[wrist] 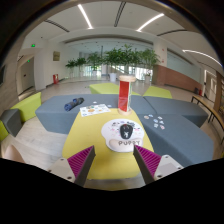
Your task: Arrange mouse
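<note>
A black computer mouse (125, 129) lies on a round white mat printed "PUPPY" (123, 139) on the yellow tabletop (96, 132). The mat sits just ahead of my fingers, and the mouse lies a little beyond them, centred between them. My gripper (113, 160) is open and empty, with its magenta pads (81, 160) spread wide to either side above the yellow surface.
A tall red can with a white top (124, 93) stands beyond the mouse. A white sheet (96, 110) lies to its left. A dark object (74, 102) rests on the grey tabletop (55, 115) at the far left. Grey table sections (175, 125) lie to the right, with plants (120, 58) behind.
</note>
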The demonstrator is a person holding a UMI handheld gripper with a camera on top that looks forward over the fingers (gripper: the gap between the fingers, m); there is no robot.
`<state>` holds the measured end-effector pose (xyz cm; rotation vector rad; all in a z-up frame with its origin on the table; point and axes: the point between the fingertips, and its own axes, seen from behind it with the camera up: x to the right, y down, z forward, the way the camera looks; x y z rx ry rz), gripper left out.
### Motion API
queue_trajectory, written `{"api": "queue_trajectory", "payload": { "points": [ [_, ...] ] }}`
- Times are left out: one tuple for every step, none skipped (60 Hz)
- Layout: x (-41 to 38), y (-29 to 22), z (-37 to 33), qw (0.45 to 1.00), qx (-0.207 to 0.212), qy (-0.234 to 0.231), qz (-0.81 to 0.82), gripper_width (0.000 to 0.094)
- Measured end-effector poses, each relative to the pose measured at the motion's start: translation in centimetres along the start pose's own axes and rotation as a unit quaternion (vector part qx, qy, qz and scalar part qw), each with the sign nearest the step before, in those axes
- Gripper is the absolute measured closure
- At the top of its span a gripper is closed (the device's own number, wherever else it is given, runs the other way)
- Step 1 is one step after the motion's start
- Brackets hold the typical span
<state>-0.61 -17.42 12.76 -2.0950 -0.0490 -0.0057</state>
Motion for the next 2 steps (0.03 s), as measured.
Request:
{"api": "queue_trajectory", "payload": {
  "points": [
    [0.15,0.04,0.02,1.000,-0.001,0.000,0.003,0.0096],
    [0.23,0.09,0.05,1.000,-0.002,-0.002,0.007,0.0097]
  ]
}}
